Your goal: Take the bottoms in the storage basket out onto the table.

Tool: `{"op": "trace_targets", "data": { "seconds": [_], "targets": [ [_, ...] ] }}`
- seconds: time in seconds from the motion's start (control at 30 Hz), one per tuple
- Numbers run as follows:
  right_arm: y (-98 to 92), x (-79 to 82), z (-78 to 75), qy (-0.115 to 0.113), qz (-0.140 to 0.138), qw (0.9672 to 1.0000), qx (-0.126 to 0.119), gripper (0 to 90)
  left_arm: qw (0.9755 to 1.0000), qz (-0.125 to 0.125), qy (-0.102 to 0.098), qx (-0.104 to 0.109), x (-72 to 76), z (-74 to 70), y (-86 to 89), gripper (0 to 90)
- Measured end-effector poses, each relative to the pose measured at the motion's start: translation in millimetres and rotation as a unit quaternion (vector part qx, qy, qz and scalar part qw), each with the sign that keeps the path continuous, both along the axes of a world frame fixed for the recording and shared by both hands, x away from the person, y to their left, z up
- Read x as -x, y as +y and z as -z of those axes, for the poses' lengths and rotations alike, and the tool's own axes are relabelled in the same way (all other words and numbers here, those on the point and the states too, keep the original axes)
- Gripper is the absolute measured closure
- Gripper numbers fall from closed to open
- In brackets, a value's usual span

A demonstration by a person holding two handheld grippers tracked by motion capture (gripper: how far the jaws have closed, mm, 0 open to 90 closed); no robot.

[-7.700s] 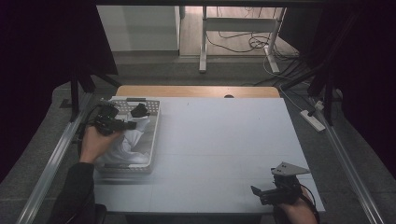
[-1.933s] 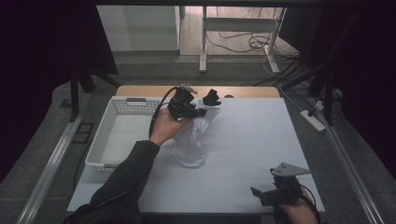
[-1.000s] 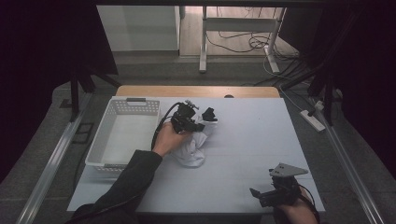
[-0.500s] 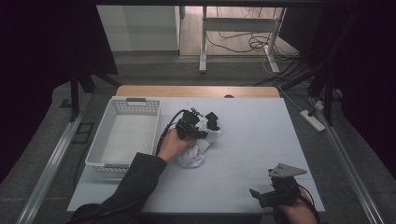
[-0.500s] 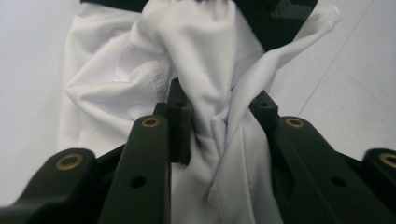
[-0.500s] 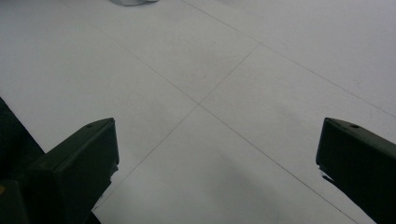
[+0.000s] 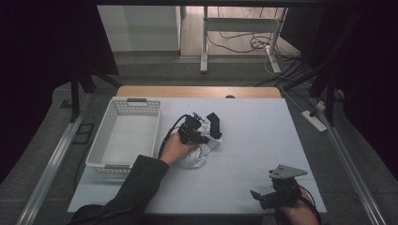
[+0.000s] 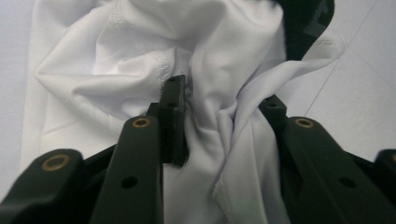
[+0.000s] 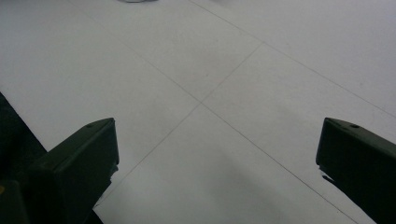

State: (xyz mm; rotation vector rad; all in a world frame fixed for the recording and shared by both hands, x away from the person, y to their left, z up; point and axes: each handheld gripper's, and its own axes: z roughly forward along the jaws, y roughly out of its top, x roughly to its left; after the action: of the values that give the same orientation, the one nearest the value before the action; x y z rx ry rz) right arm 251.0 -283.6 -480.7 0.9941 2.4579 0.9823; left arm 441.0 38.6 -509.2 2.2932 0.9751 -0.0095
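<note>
A crumpled white cloth (image 7: pixel 198 158) lies heaped on the white table (image 7: pixel 281 140), right of the basket. My left gripper (image 7: pixel 206 133) points down into the heap. In the left gripper view the cloth (image 8: pixel 140 56) bunches loosely between the jaws of this left gripper (image 8: pixel 223 100). These jaws have just been opening, and the folds sag between them, no longer pinched. My right gripper (image 7: pixel 259 197) rests at the table's near right edge. In its own view the right gripper (image 9: pixel 219 140) stands open over bare tabletop, with nothing between its jaws.
A white slatted basket (image 7: pixel 101 140) stands at the table's left side. A wooden strip (image 7: pixel 197 91) runs along the far edge. Metal rails flank the table, and cables and a power strip (image 7: pixel 312 119) lie on the floor beyond.
The left hand carried the cloth from the basket to the middle of the table and lowered it; the hanging cloth has collapsed into a heap. The right gripper has stayed in place.
</note>
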Motion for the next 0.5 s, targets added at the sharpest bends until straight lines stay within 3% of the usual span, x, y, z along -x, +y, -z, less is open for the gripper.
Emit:
{"op": "trace_targets", "data": {
  "seconds": [0.17,0.5],
  "targets": [
    [0.3,0.1,0.2,-0.001,-0.002,1.0000,0.001,0.0,0.9999,0.005,-0.004,-0.009,0.1,5.3,-1.2,59.0],
    [1.0,0.3,0.4,0.000,-0.005,1.0000,0.004,0.0,0.9984,0.019,-0.043,-0.030,5.2,9.4,-6.2,52.8]
  ]
}}
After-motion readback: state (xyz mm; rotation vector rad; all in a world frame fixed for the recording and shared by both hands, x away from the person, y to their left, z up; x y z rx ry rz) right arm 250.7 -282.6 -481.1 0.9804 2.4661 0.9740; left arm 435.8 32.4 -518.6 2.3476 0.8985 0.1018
